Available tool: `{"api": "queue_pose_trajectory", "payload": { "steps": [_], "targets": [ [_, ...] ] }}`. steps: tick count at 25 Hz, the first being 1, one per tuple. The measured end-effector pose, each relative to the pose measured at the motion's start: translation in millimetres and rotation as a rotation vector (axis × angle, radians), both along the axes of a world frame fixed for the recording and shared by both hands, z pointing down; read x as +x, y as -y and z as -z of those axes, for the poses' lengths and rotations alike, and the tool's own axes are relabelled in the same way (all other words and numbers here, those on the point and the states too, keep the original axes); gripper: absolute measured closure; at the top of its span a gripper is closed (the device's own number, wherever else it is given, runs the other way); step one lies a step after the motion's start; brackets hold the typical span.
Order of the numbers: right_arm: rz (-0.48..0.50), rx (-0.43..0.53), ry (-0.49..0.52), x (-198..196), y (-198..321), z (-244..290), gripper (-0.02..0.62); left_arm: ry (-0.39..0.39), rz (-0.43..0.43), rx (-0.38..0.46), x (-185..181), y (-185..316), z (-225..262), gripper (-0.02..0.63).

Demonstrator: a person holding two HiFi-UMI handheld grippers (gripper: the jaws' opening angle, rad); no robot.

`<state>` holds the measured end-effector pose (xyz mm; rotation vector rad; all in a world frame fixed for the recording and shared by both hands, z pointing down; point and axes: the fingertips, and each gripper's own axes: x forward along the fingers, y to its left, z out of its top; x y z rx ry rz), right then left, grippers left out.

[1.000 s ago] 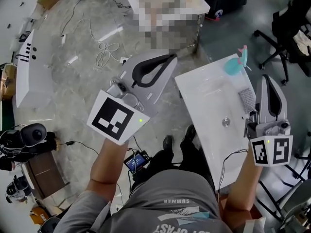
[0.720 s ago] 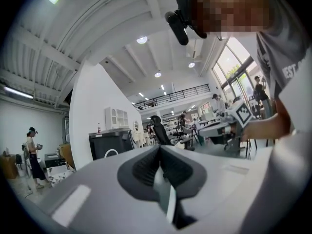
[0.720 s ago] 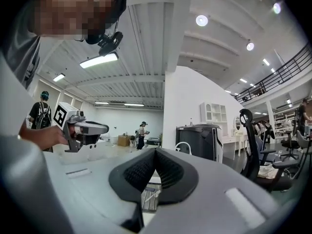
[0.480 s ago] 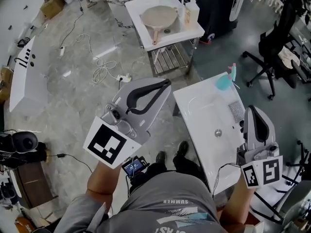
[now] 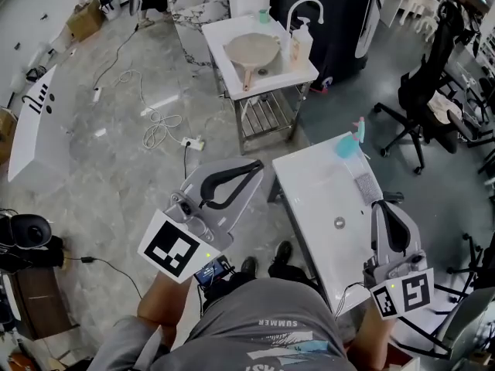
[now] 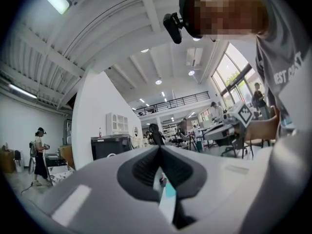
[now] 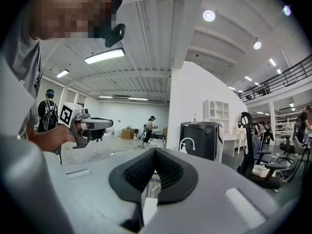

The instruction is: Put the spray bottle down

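The teal spray bottle (image 5: 348,145) with its pink trigger sits at the far end of the white basin top (image 5: 309,188), held by neither tool. The right gripper (image 5: 384,208) hangs near that top's near right edge, jaws closed and empty. The left gripper (image 5: 255,167) is off to the left, likewise closed on nothing. The person's shirt (image 5: 271,327) reads "SUMMER".

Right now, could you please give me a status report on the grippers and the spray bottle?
Left gripper shut, empty. Right gripper shut, empty. Spray bottle standing on the white basin top, far corner, clear of both grippers. Nothing in the way.
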<state>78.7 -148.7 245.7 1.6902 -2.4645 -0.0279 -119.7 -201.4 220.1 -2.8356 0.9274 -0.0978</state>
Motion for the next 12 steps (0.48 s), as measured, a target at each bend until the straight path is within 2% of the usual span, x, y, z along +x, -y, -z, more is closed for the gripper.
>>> {"api": "queue_pose_trajectory", "payload": {
  "steps": [12],
  "targets": [
    [-0.019,0.014,-0.017,-10,-36,10,0.597,-0.009,-0.003,0.003,-15,-33,2,0.604]
  ]
}}
